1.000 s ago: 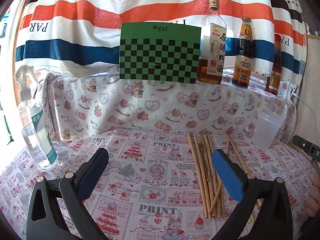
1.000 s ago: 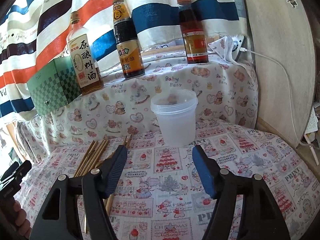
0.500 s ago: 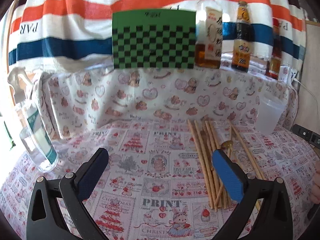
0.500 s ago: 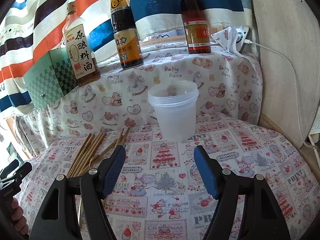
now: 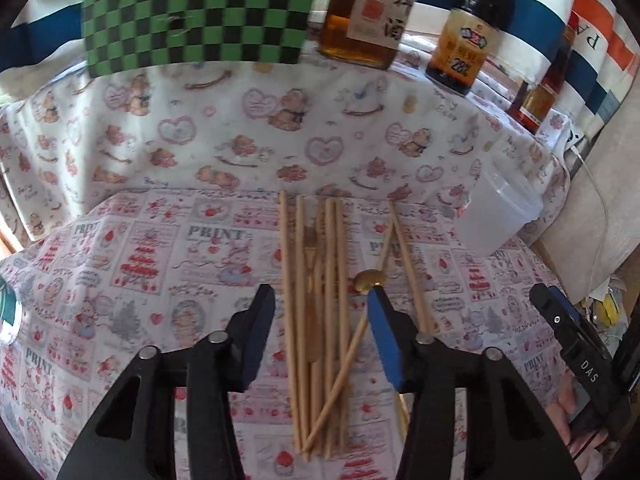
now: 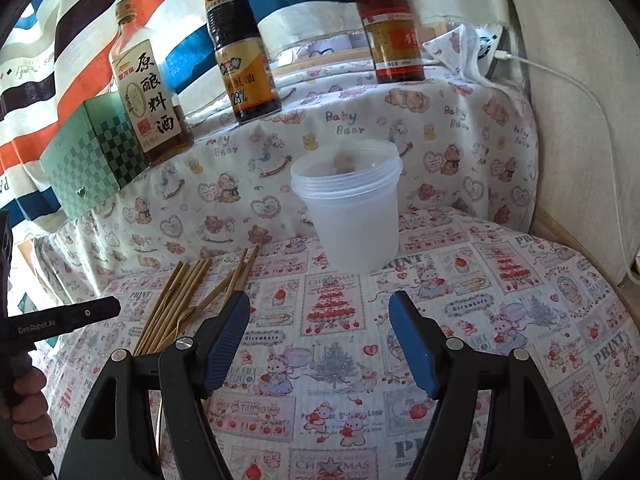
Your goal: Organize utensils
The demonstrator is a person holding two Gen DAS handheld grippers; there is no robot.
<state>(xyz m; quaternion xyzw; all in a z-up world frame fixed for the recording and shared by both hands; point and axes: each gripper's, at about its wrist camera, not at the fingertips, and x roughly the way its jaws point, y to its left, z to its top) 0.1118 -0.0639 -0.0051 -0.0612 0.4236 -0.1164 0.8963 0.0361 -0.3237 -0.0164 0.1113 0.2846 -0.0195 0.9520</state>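
- Left tool (image 5: pixel 320 320): jaws closing, pads not yet pressing; it hangs over the near half of the chopsticks (image 5: pixel 312 320), several of which lie between the pads.
- Right tool (image 6: pixel 320 336): jaws apart, nothing between them; it hovers over bare cloth, near side of the cup (image 6: pixel 348 216).
- Chopsticks: a loose bundle lying flat on the surface (image 5: pixel 140 280), mostly running near to far, one crossing diagonally, two more just to the right.
- Spoon (image 5: pixel 370 279): small, gold-coloured bowl beside the left tool's right pad, among the sticks.
- Cup: translucent plastic, upright, right of the chopsticks at the surface's far edge.
- Bottles (image 6: pixel 240 60): three, on the raised ledge behind.
- Box (image 5: pixel 196 12): green checked, left of the bottles.
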